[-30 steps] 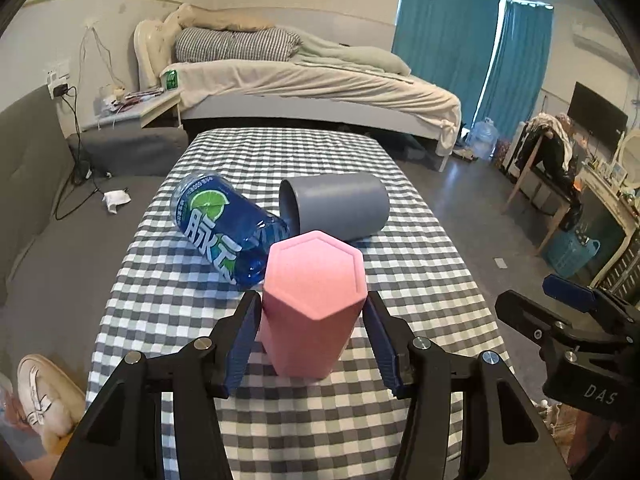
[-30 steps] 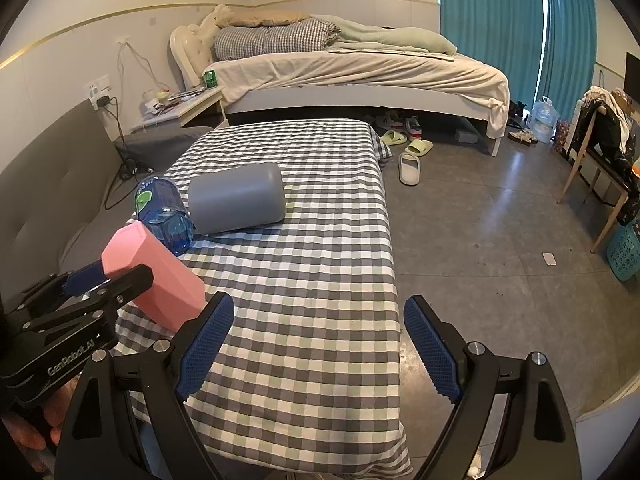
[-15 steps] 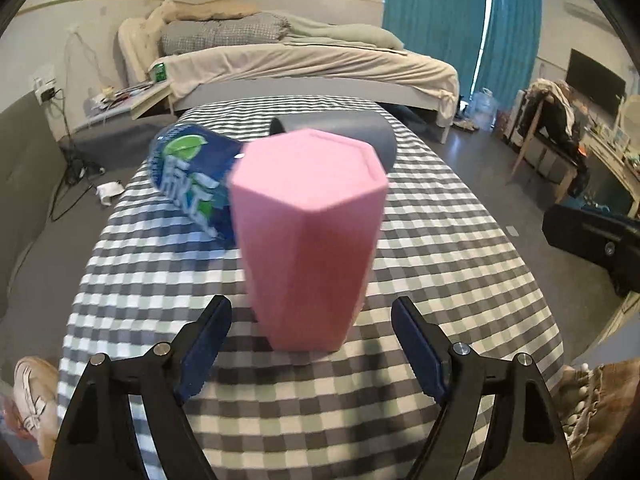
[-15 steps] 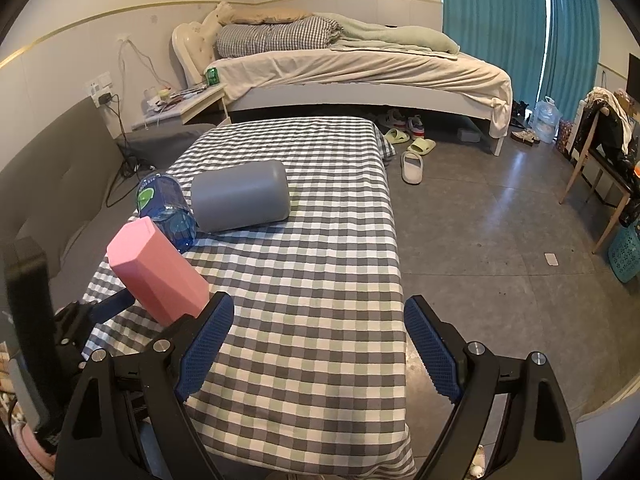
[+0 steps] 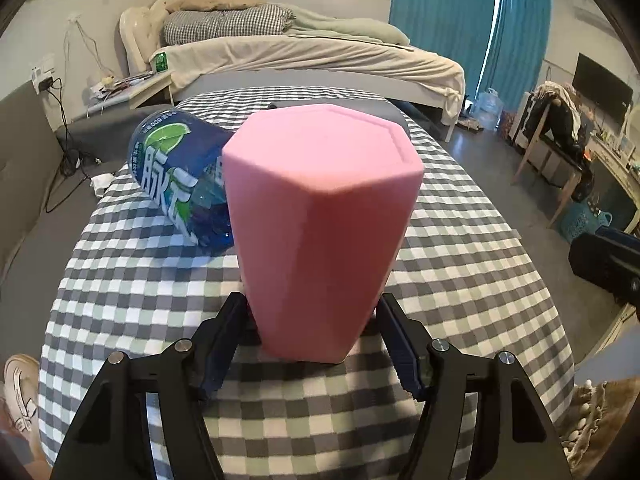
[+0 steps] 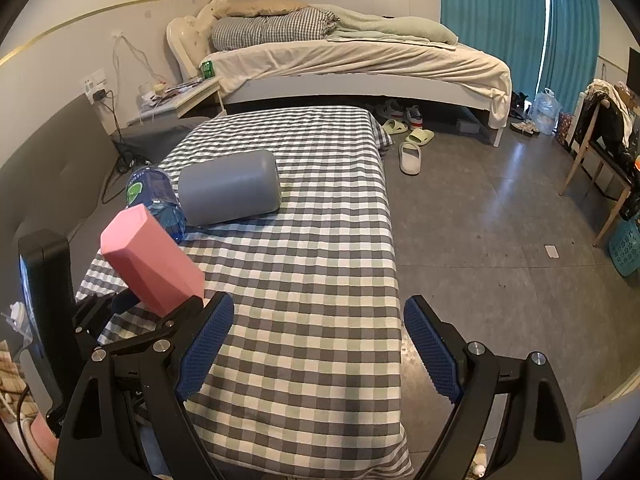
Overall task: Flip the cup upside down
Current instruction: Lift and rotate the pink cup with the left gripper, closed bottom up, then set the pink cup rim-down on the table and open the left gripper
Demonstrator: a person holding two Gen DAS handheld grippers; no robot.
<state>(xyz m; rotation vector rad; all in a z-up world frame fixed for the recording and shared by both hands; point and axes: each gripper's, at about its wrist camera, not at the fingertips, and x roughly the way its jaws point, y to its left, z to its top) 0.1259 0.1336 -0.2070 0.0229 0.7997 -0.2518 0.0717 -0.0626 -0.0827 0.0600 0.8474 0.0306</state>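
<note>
My left gripper (image 5: 312, 336) clamped on the pink cup (image 5: 324, 224) near its lower end, closed base facing away from my jaws, blue bottle (image 5: 180, 176) beyond, my right gripper (image 6: 320, 344) spread wide over the checked table (image 6: 320, 264), holding nothing

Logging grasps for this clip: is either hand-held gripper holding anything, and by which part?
The left hand-held gripper clamps the pink cup at its narrow end. The right hand-held gripper is open, holding nothing.

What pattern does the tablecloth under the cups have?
The tablecloth has a grey, white and pale green check, clearest in the right wrist view.
</note>
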